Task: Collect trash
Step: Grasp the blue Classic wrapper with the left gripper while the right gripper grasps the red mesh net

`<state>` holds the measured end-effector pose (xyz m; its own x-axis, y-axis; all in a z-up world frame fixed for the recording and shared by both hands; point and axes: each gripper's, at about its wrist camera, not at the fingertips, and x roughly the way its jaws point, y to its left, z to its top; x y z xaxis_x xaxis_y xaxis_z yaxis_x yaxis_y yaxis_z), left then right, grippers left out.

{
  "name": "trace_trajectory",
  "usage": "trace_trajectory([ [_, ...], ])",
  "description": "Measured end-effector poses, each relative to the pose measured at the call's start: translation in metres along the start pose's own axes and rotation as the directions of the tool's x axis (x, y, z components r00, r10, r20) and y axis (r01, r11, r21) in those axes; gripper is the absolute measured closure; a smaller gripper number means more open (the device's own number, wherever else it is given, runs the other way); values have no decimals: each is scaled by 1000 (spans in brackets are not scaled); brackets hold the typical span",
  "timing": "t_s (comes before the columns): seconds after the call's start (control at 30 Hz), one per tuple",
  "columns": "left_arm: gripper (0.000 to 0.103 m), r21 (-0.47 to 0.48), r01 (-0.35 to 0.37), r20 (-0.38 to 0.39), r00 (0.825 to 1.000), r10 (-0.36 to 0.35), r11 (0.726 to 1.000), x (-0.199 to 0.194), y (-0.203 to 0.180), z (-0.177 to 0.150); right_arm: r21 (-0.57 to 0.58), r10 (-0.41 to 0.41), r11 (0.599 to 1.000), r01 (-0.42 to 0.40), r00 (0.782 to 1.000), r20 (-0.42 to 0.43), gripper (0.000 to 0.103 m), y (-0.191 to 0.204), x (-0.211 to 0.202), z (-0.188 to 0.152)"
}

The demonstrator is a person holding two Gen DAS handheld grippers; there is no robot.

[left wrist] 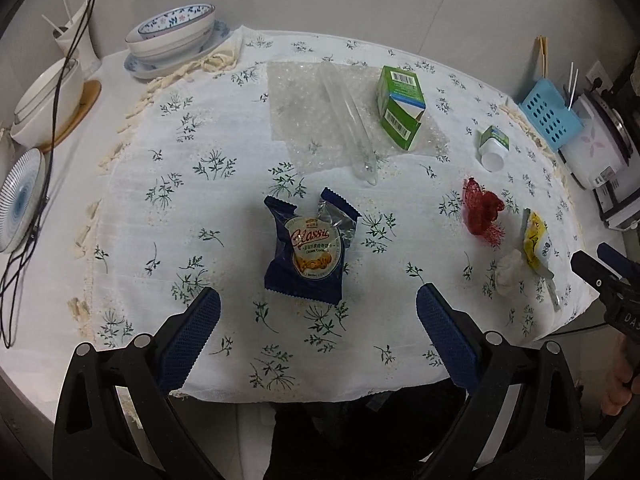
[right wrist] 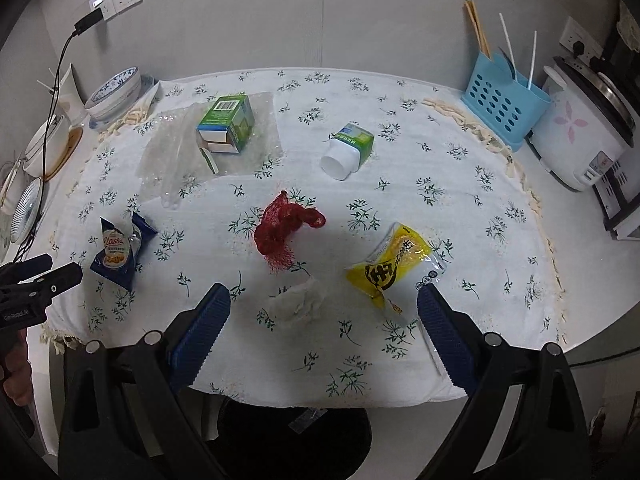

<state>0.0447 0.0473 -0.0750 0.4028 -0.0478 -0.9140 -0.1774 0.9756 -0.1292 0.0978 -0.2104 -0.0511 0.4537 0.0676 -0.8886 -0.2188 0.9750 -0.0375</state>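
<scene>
**A:** ok so where are we at? Our left gripper has its jaws spread wide with nothing between them, hovering over the near edge of the table. The blue cookie wrapper lies dead ahead of it, just past the fingertips, long axis running away from us, so the pads straddle its width already.

**B:** yeah, and our right gripper is spread wide and empty too. The crumpled tissue sits right between its fingertips, the yellow packet just ahead to the right, the red net farther out.

**A:** so we split it: left takes the wrapper, right takes the tissue?

**B:** I'd guess so. The dark bin sits below the table edge in front of us, nearer the right hand I think.
</scene>
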Motion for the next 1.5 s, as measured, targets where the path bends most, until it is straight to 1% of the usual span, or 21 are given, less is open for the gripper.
trace_trajectory([
  [0.17, 8, -8, -1, -31, 1000, 0, 1000, 30, 9, 10, 4, 8, 1000, -8, 999, -31, 12, 4, 29, 16],
  [0.23, 9, -13, -2, -41, 999, 2, 1000, 40, 10, 15, -6, -7, 1000, 6, 999, -39, 12, 5, 41, 20],
  [0.43, 11, -10, -15, -67, 998, 15, 1000, 55, 15, 22, 21, -3, 1000, 4, 998, -69, 14, 3, 68, 33],
  [0.6, 20, -16, -28, -96, 995, 26, 999, 68, 22, 24, 3, -9, 1000, 9, 996, -84, 15, 6, 87, 42],
  [0.7, 24, 0, -29, -102, 994, 29, 1000, 72, 22, 27, 14, 0, 1000, 1, 995, -104, 20, 7, 98, 47],
  [0.8, 32, 6, -20, -114, 993, 21, 1000, 76, 22, 30, 17, 9, 1000, -7, 993, -121, 24, 12, 107, 50],
  [0.9, 39, 6, -19, -136, 991, 20, 1000, 80, 21, 32, 39, 33, 999, -28, 987, -154, 31, 14, 118, 50],
  [0.93, 44, 1, -15, -146, 989, 15, 1000, 81, 21, 33, 48, 45, 998, -38, 985, -165, 35, 14, 121, 51],
  [0.97, 47, -4, -2, -148, 989, 1, 1000, 81, 21, 34, 55, 58, 997, -49, 983, -175, 38, 15, 123, 50],
  [1.0, 48, -1, 0, -149, 989, -1, 1000, 81, 21, 34, 58, 65, 997, -55, 981, -181, 39, 16, 124, 50],
  [1.07, 56, 13, -6, -151, 989, 7, 1000, 81, 19, 35, 63, 75, 996, -64, 979, -190, 43, 18, 126, 51],
  [1.2, 64, 47, -24, -175, 984, 32, 999, 85, 12, 36, 67, 95, 994, -83, 975, -202, 50, 25, 129, 56],
  [1.23, 68, 56, -28, -184, 982, 38, 998, 87, 10, 37, 65, 98, 994, -86, 973, -209, 52, 27, 131, 57],
  [1.3, 70, 71, -35, -193, 980, 48, 997, 90, 8, 37, 67, 106, 993, -93, 971, -217, 56, 31, 134, 59],
  [1.37, 73, 85, -46, -200, 978, 62, 995, 92, 6, 37, 79, 109, 993, -93, 969, -221, 61, 33, 135, 60],
  [1.4, 76, 91, -46, -203, 977, 63, 995, 93, 5, 38, 86, 115, 991, -99, 968, -223, 62, 33, 135, 61],
  [1.47, 79, 94, -44, -209, 976, 63, 995, 93, 5, 40, 88, 122, 991, -104, 966, -228, 68, 33, 136, 61],
  [1.5, 80, 99, -46, -212, 975, 67, 994, 94, 4, 41, 88, 121, 991, -103, 965, -233, 68, 34, 137, 62],
])
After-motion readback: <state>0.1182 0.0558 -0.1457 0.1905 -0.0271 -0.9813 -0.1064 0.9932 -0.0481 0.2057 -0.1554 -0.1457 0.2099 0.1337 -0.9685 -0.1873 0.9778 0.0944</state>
